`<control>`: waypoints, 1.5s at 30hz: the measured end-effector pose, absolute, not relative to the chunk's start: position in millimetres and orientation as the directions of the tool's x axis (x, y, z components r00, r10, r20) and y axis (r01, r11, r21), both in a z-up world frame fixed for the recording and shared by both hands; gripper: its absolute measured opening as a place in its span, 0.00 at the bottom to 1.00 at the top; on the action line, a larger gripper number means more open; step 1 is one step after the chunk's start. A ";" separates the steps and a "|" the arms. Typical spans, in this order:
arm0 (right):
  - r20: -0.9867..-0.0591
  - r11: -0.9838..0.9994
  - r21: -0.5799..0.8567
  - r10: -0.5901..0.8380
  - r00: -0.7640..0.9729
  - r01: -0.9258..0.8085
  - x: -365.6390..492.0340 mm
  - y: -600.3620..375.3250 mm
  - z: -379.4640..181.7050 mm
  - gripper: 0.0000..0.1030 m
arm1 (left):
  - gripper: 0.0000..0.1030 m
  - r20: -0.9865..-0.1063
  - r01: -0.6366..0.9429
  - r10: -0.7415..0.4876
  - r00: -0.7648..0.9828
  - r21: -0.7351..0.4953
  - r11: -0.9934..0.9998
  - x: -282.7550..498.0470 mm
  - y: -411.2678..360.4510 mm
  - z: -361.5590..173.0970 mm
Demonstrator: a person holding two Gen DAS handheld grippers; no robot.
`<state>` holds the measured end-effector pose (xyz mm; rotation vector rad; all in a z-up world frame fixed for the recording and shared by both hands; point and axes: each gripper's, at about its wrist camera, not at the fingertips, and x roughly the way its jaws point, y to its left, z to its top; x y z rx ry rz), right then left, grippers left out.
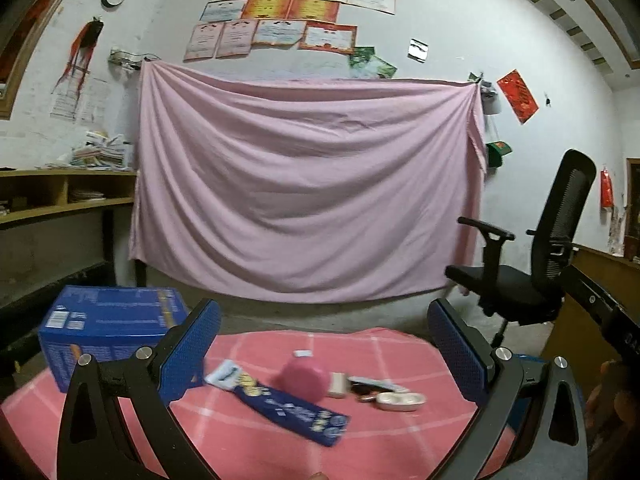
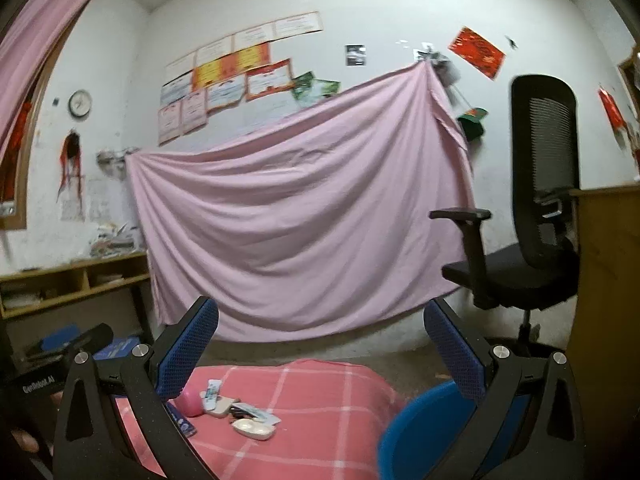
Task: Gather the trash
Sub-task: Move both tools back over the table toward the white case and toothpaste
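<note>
Both grippers hang above a table covered by a pink checked cloth (image 1: 384, 432), each with its blue-padded fingers spread wide and nothing between them. The left gripper (image 1: 324, 344) faces the litter in the middle of the cloth: a long dark blue snack wrapper (image 1: 288, 408) lying flat, a pink rounded container (image 1: 302, 378) just behind it, a small beige block (image 1: 336, 385) beside that, some crumpled packets (image 1: 366, 388), and a white oval case (image 1: 401, 400) at the right end of the cluster. A blue cardboard box (image 1: 108, 328) stands at the table's left edge. The right gripper (image 2: 320, 348) is further back and to the right; a blue bin (image 2: 424, 432) sits low beneath its right finger, well apart from the litter. A pink sheet (image 1: 308, 184) hangs on the wall behind, with a black office chair (image 1: 536, 248) to the right.
</note>
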<state>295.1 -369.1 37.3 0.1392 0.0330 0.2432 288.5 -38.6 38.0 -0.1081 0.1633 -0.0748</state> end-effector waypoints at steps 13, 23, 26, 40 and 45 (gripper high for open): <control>-0.168 0.959 0.060 0.283 0.944 -0.277 328.0 -310.5 16.3 1.00 | 0.98 -0.465 0.049 -0.131 0.876 -0.183 0.982 325.1 2.7 -6.8; -0.383 0.958 0.083 0.285 0.878 -0.274 363.5 -295.4 -11.6 1.00 | 0.77 -0.650 0.039 -0.216 0.728 -0.275 0.961 365.9 6.5 -22.0; -0.461 0.957 0.079 0.282 0.841 -0.278 374.2 -289.3 -21.0 1.00 | 0.68 -0.675 0.036 -0.275 0.685 -0.346 0.937 376.1 11.5 -27.5; -0.709 0.934 0.129 0.321 0.627 -0.333 412.9 -268.0 -55.8 0.79 | 0.33 -0.687 -0.028 -0.341 0.642 -0.466 0.885 396.8 26.2 -30.2; -0.753 0.934 0.131 0.312 0.580 -0.332 421.3 -264.9 -64.1 0.75 | 0.22 -0.683 -0.032 -0.366 0.632 -0.495 0.868 399.7 27.1 -31.5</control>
